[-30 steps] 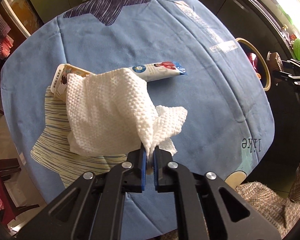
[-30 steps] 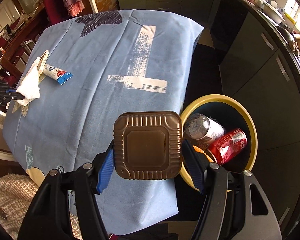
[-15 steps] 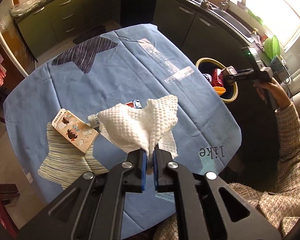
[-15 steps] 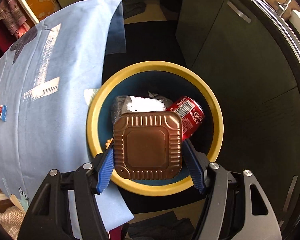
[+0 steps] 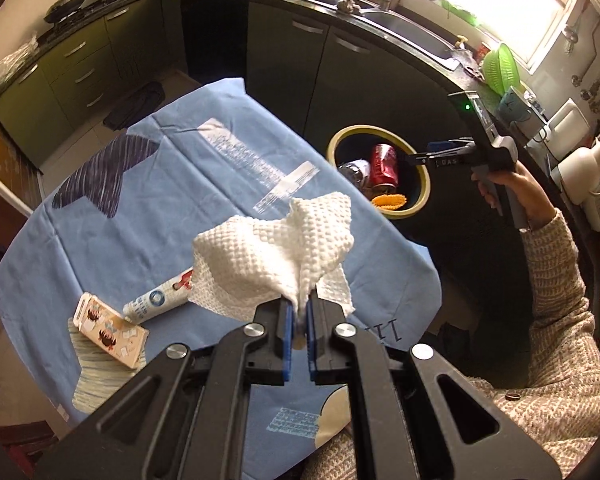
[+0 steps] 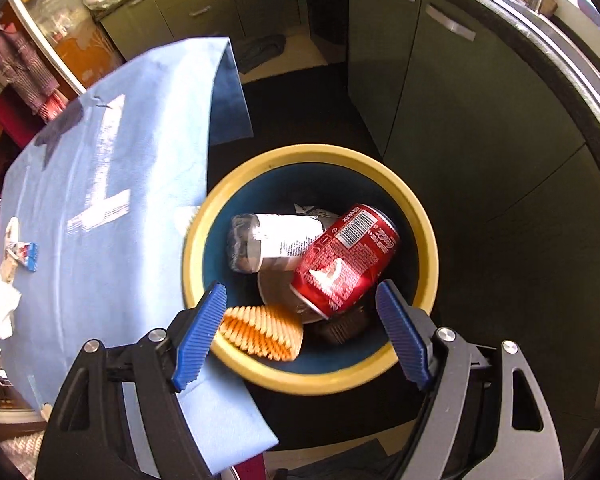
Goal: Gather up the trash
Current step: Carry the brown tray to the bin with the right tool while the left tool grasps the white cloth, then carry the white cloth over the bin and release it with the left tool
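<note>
two risks: the left gripper (image 5: 298, 322), pinching only a corner of the white waffle-textured paper towel (image 5: 276, 256), could drop it short of the yellow-rimmed bin (image 6: 428, 240), while the right gripper (image 6: 300, 334), whose jaws have just been opening and stand spread and empty, hangs over it and blocks the way.

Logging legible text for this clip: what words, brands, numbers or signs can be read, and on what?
"Coca-Cola" script, seen upside down, beside a barcode: red can in the bin.
"DAS", then cut off: side of the right gripper.
Partial strokes, not readable: print on the tablecloth.
Too small or blurred: carton, tube, bottle label, can's fine print.
</note>
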{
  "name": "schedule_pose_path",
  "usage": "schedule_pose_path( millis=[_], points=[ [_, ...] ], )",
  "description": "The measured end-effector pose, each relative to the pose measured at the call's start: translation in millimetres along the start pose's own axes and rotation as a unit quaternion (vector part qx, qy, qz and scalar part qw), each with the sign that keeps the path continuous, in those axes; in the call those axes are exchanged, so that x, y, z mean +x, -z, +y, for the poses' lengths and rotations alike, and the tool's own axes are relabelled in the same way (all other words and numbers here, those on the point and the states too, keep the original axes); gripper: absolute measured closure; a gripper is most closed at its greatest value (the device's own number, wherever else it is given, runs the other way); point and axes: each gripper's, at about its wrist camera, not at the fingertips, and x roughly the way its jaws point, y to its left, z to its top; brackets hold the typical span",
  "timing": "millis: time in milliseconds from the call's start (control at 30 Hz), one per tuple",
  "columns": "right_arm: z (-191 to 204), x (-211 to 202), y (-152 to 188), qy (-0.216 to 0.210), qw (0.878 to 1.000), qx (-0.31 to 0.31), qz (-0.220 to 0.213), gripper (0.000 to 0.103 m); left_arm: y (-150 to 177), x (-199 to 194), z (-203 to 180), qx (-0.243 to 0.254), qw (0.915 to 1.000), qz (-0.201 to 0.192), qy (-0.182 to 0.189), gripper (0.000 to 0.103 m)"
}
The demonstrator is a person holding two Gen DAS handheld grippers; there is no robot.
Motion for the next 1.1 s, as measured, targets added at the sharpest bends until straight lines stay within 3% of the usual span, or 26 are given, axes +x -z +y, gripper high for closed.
schedule_pose_path(
  millis=[167, 433, 700, 733, 800, 833, 867, 967, 1100],
  points=[
    [-11, -45, 44, 0.002, 0.999, 0.005, -0.04, 0.026, -53, 23, -51, 0.059, 0.998, 0.001, 0.022, 0.097],
    [-47, -75, 107, 0.022, 0.998, 0.026, -0.048, 0.026, -138, 95, -136, 0.13, 0.99, 0.009, 0.055, 0.097],
    [-68, -79, 132, 0.015, 0.998, 0.037, -0.042, 0.026, -181, 194, -187, 0.141, 0.9875, 0.046, 0.055, 0.097],
    [-69, -78, 133, 0.015, 0.998, 0.037, -0.041, 0.026, -182, 206, -189, 0.136, 0.9876, 0.056, 0.055, 0.095],
    [-69, -74, 132, 0.013, 0.999, 0.037, -0.036, 0.026, -180, 222, -190, 0.132, 0.9871, 0.072, 0.053, 0.081],
    [-69, -72, 131, 0.012, 0.999, 0.036, -0.034, 0.026, -178, 225, -188, 0.13, 0.9873, 0.076, 0.052, 0.063],
    [-68, -71, 131, 0.012, 0.999, 0.035, -0.033, 0.026, -176, 226, -187, 0.129, 0.9874, 0.076, 0.052, 0.052],
    [-65, -67, 128, 0.012, 0.999, 0.029, -0.029, 0.026, -168, 215, -180, 0.129, 0.9869, 0.075, 0.06, 0.042],
    [-54, -65, 120, 0.014, 0.999, 0.019, -0.026, 0.026, -157, 182, -158, 0.119, 0.9893, 0.054, 0.066, 0.042]
  ],
)
